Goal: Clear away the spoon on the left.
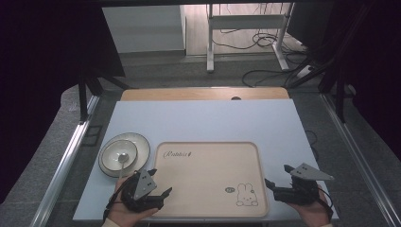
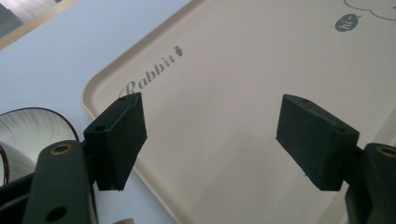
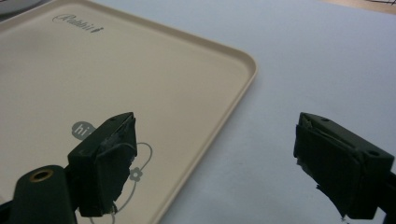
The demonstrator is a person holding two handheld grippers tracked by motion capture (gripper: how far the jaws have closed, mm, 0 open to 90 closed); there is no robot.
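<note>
A beige tray point(image 1: 208, 175) with "Rabbit" lettering and a rabbit drawing lies on the pale blue table point(image 1: 203, 120). Left of it, a white plate point(image 1: 142, 144) carries a bowl point(image 1: 112, 156) with a spoon point(image 1: 123, 158) in it. My left gripper point(image 1: 161, 182) hovers over the tray's near left corner, open, with nothing between its jaws. In the left gripper view the left gripper point(image 2: 210, 135) looks along the tray point(image 2: 224, 74), with the plate point(image 2: 28, 128) at the left. My right gripper point(image 1: 276, 175) stands open at the tray's near right corner. In the right gripper view the right gripper point(image 3: 215, 163) spans the rim of the tray point(image 3: 140, 79).
A wooden strip point(image 1: 203, 93) borders the table's far edge. Metal rails point(image 1: 66, 161) run along both sides. Beyond the table, a white desk frame point(image 1: 246, 28) and cables point(image 1: 265, 42) lie on the floor.
</note>
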